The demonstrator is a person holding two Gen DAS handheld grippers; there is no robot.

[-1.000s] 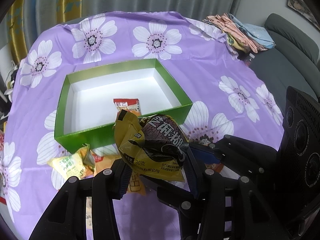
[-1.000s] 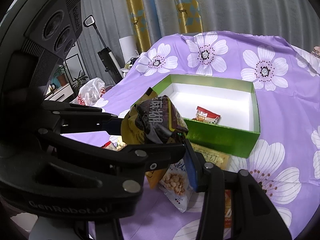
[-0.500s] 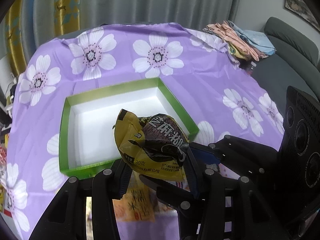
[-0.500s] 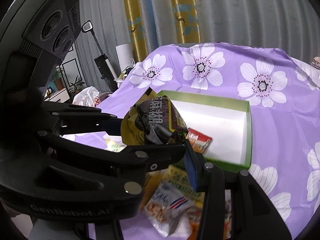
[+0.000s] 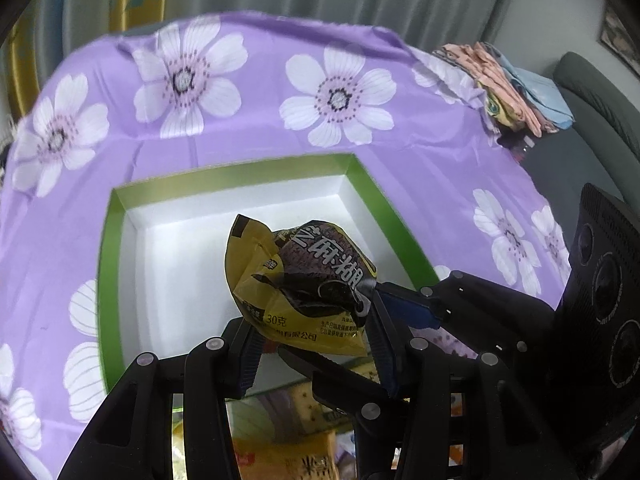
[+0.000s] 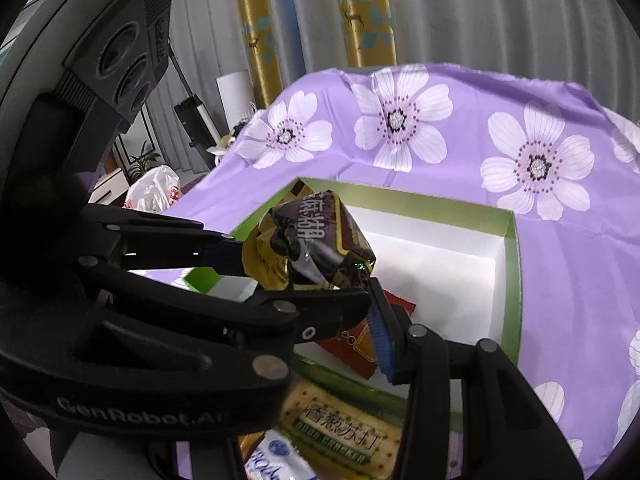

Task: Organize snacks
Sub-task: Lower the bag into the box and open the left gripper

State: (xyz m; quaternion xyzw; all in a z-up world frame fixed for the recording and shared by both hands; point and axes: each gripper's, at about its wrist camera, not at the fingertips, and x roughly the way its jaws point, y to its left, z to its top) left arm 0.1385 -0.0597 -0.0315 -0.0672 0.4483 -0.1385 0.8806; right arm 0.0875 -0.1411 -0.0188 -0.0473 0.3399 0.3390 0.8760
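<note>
Both grippers are carrying the crumpled yellow-and-black foil snack packet (image 5: pixel 304 280) forward over the green-walled white box (image 5: pixel 108 264); left gripper (image 5: pixel 310 340) and right gripper (image 6: pixel 316 280) are clamping it, box directly beneath.

Red packet (image 6: pixel 360 344) half hidden behind tool; cracker pack (image 6: pixel 344 436) partly covered, cropped.
</note>
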